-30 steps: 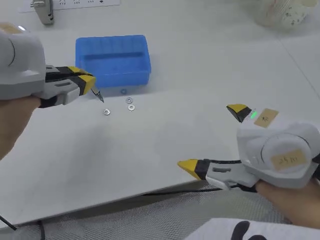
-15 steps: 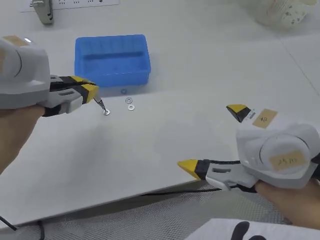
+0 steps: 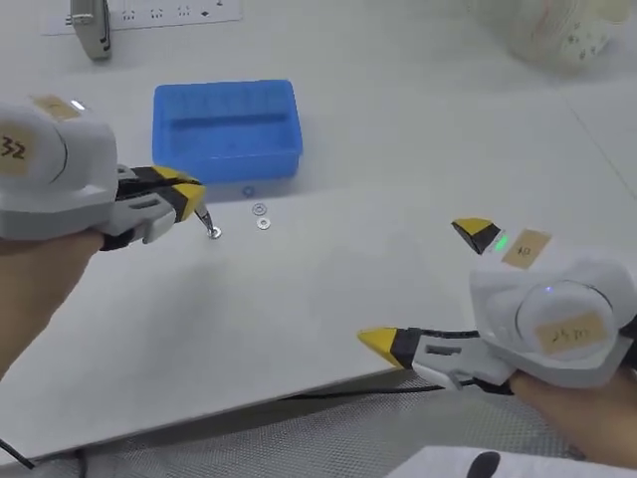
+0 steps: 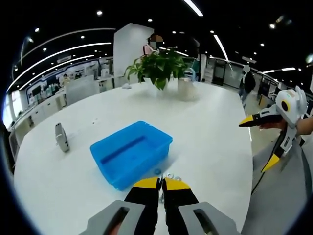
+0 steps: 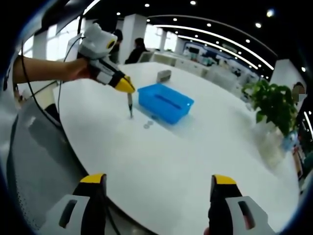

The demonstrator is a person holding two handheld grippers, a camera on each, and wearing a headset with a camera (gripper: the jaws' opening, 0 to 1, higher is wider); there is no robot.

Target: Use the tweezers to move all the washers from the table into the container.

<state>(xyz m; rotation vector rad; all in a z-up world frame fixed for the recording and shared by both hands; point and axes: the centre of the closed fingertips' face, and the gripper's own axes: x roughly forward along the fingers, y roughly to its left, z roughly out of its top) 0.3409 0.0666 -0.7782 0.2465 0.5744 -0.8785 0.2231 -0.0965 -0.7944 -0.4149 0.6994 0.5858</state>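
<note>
My left gripper [image 3: 189, 194] is shut on thin metal tweezers [image 3: 206, 221], which point down at the white table. Their tip rests at a small washer [image 3: 215, 233]; I cannot tell whether it is pinched. Two more washers [image 3: 262, 216] lie just to the right, in front of the blue container [image 3: 227, 129]. From the left gripper view, the shut jaws [image 4: 161, 183] aim at the container [image 4: 131, 152], with washers [image 4: 171, 175] just ahead. My right gripper [image 3: 426, 284] hovers open and empty near the table's front edge. Its own view shows the left gripper [image 5: 105, 63], tweezers [image 5: 130, 105] and container [image 5: 165, 103].
A power strip [image 3: 149, 12] and a metal block [image 3: 92, 25] stand at the back left, a clear jar [image 3: 557, 25] at the back right. A black cable [image 3: 328, 386] runs along the front edge. A potted plant [image 4: 159, 66] stands beyond the container.
My left gripper has moved down and to the right, bringing the tweezers' tip onto the leftmost washer. The right gripper has stayed where it was.
</note>
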